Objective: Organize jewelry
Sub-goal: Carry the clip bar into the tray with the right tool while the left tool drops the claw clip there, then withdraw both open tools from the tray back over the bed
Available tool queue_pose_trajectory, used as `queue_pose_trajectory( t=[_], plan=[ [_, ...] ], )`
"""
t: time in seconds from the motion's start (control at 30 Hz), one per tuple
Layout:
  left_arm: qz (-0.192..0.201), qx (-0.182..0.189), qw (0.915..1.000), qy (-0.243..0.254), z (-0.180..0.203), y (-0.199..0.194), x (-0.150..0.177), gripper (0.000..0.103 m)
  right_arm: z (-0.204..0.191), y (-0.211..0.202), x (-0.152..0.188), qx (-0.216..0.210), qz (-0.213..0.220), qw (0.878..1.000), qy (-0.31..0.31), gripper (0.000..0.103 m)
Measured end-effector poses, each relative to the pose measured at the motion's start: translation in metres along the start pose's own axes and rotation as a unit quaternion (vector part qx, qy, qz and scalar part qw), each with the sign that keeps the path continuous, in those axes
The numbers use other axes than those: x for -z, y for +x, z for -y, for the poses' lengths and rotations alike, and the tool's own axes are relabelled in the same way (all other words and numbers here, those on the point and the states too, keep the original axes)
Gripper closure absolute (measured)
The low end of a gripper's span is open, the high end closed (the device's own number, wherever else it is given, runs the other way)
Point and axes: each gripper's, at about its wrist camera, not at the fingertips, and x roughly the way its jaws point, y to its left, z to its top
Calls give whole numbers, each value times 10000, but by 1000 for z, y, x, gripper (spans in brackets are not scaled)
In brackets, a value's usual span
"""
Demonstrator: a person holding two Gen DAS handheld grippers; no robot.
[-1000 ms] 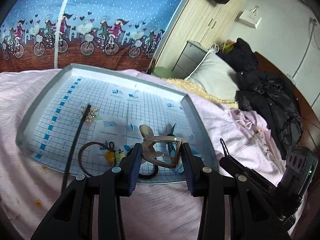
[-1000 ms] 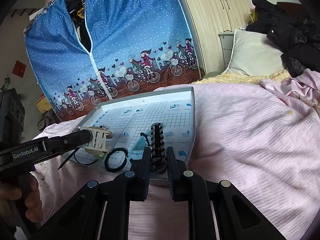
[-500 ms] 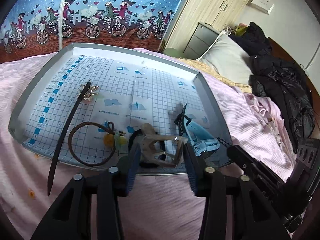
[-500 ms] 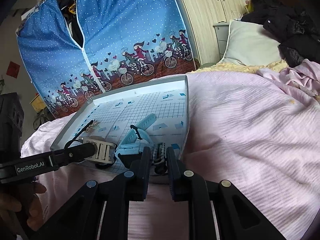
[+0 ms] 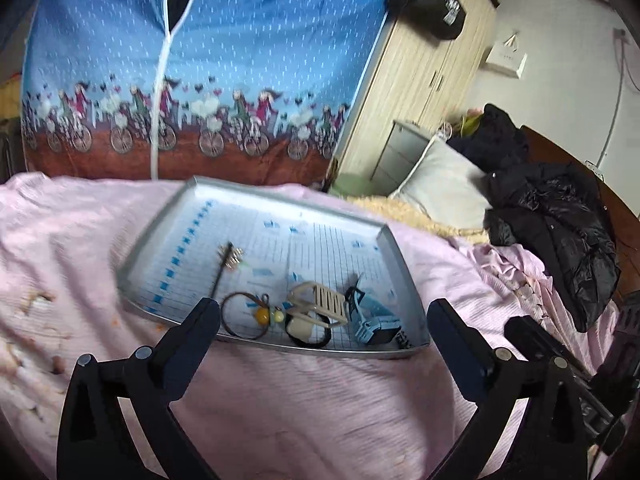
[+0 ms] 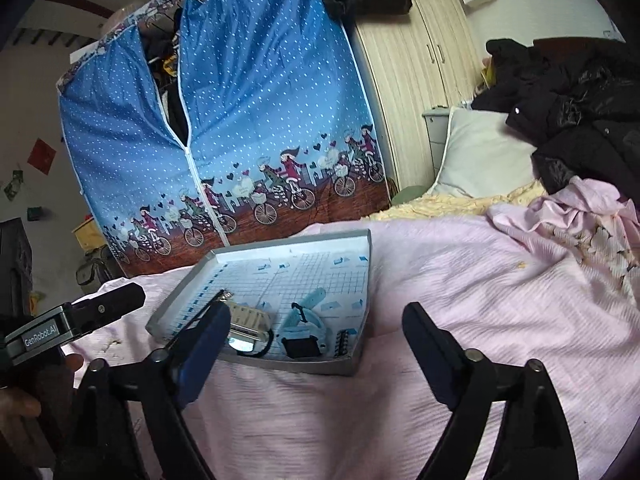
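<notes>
On the pink bedspread (image 5: 320,400), the tray (image 5: 404,264) holds the jewelry; your left gripper (image 5: 324,332) and right gripper (image 6: 316,340) both gape wide, holding nothing.

My black jaws with blue pads hang over a pale pink ribbed bedsheet (image 5: 320,400) and a grey tray (image 5: 256,200) lined with blue-on-white grid paper, holding a cream hair claw (image 5: 320,304), a light blue watch (image 5: 374,320) and a brown hair loop (image 5: 244,316) with a yellow bead, before a white-dotted blue wardrobe cover (image 5: 240,60) bordered with cyclists.
</notes>
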Motion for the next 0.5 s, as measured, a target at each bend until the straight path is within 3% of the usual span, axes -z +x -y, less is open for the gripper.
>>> queue_pose_trajectory(
  t=[0.07, 0.3, 0.5],
  plan=[
    [244, -80, 9996, 145, 5, -24, 1, 2, -12, -19, -3, -87, 165, 9998, -113, 0],
    [747, -197, 9957, 507, 11, -100, 17, 2, -57, -82, 9, -154, 576, 9956, -717, 0],
    [831, -164, 9942, 662, 8, -148, 48, 2, -78, -121, 40, -213, 654, 9937, -886, 0]
  ],
)
